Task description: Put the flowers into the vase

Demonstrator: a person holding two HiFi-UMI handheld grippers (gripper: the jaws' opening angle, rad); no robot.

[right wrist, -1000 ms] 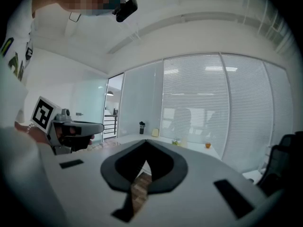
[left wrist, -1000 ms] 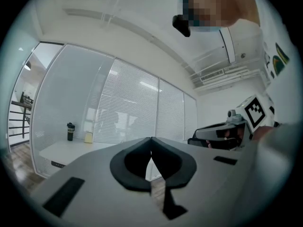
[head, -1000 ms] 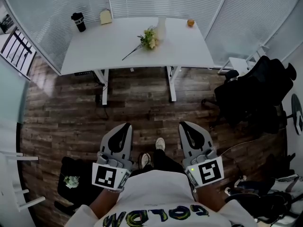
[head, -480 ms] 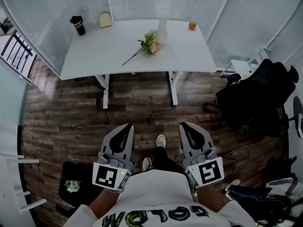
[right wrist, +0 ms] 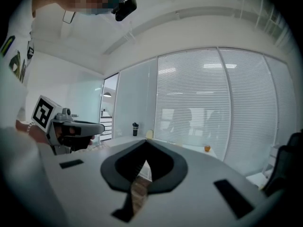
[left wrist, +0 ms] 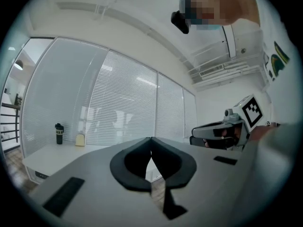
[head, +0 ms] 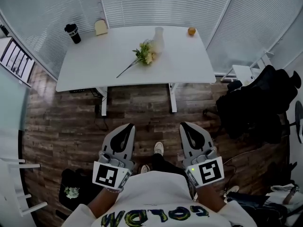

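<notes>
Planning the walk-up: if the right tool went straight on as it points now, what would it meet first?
Nothing close. The right tool points across open wooden floor toward the white table; the table's front edge is probably first, though depth and height are hard to judge.

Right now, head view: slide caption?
Flowers lie beside the vase on the table; left gripper and right gripper, shut and empty, are over the floor.

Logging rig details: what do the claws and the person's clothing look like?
Left claw and right claw are pale grey, tapering shells with black inner pads. Each carries a white cube bearing a black square marker. The person wears a white top with green-yellow lettering.
</notes>
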